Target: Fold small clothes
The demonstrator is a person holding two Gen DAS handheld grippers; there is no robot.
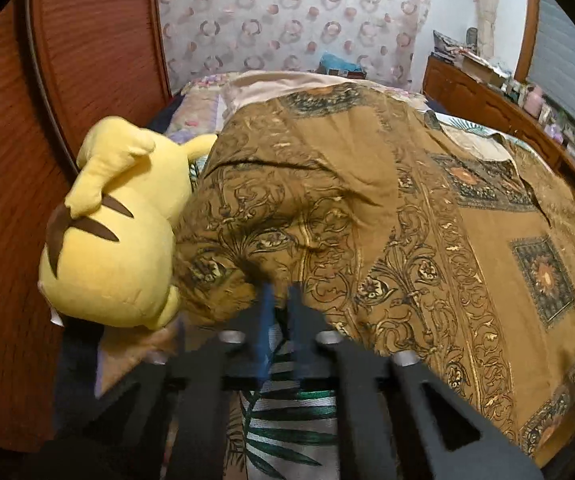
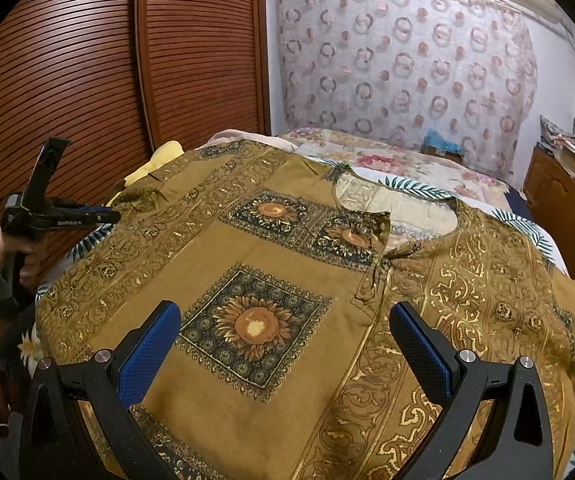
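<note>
A mustard-brown shirt (image 2: 287, 280) with gold scrollwork and sunflower squares lies spread on the bed, neckline (image 2: 399, 208) toward the far side. In the left wrist view the shirt (image 1: 367, 200) bunches up at its left sleeve. My left gripper (image 1: 281, 300) is shut on that sleeve edge; it also shows in the right wrist view (image 2: 107, 214), pinching the sleeve at the shirt's left side. My right gripper (image 2: 283, 344) is open and empty, hovering above the shirt's front, its blue pads (image 2: 147, 356) spread wide on either side of a sunflower square.
A yellow plush toy (image 1: 119, 232) lies at the bed's left edge by the wooden slatted wardrobe doors (image 2: 87, 60). A leaf-print bedsheet (image 1: 287, 420) lies under the shirt. A wooden cabinet (image 2: 567, 216) with clutter stands at the right. A patterned curtain (image 2: 407, 60) hangs behind.
</note>
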